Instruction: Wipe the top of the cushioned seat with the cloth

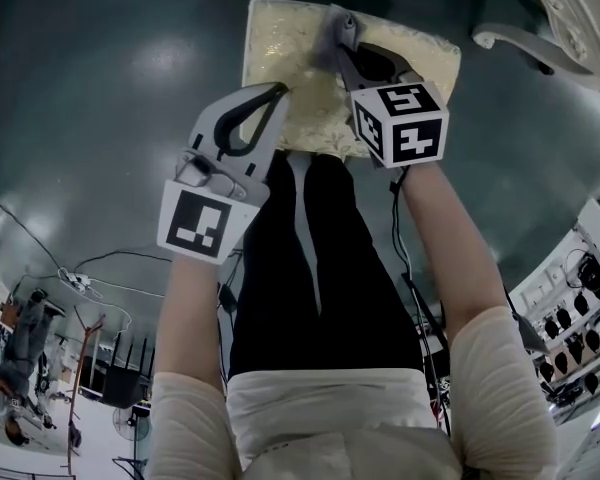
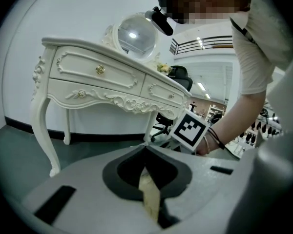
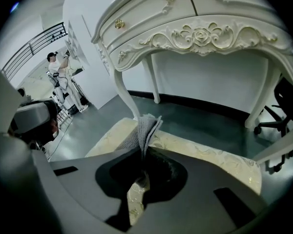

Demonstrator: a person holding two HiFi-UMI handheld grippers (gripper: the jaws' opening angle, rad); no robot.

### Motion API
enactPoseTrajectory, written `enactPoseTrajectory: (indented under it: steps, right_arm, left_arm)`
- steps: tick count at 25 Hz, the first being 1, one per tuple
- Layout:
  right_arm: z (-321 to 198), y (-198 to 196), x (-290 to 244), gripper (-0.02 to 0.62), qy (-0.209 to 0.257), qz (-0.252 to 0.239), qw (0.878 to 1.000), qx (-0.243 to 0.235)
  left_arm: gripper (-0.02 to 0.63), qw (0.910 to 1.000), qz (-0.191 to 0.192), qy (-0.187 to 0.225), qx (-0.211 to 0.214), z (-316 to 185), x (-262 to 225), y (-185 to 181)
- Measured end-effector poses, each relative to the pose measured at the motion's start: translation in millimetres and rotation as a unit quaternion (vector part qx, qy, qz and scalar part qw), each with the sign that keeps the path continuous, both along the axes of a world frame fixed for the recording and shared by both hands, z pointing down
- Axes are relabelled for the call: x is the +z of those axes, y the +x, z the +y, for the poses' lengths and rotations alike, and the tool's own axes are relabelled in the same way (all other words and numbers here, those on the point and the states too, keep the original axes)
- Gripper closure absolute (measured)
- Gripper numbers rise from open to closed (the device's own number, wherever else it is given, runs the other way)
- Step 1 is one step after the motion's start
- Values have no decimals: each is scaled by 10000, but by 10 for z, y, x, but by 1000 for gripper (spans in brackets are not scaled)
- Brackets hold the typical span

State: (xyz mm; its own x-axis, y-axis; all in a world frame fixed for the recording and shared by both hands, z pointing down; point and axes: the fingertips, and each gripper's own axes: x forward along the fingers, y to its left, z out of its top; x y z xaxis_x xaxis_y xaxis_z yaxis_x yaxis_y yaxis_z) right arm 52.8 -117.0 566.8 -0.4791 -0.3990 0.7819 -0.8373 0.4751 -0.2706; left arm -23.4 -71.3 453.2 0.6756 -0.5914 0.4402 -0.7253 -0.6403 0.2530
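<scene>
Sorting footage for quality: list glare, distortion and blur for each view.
Head view: soft glare on the dark floor, edges bent by fisheye. Left gripper view: black corners, table bowed. Right gripper view: cloth sharp, table legs curved.

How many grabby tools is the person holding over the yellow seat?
2. The left grey tool, shut and empty, is at the near edge of the yellow patterned cushioned seat. The right grey tool, farther in, pinches a grey knitted cloth over the seat.
</scene>
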Motion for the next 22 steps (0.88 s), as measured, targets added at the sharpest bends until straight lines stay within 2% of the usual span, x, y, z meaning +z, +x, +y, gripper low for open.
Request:
enactPoseTrajectory:
  steps: [5,8,10,15,22]
  right_arm:
    - [20,414,48,569,-34,12,10000,56]
    - [50,720,70,569,-41,11,9999,105]
    - [68,776,74,569,-51,30,9999,103]
    - [108,1051,121,569,-140,118,9995,244]
    - [196,1525,191,569,-328,-34,9964,776]
  left_arm:
    - [603,10000,-6,-13,39,-3,31,338]
    - [603,9998,156,-52,-65,-5,21,583]
    - [603,9998,204,-44,-52,-1,8,619]
    - [603,9996,110,-5,256,17,37,853]
    - [603,9978,144,-35,645,124,126,1325]
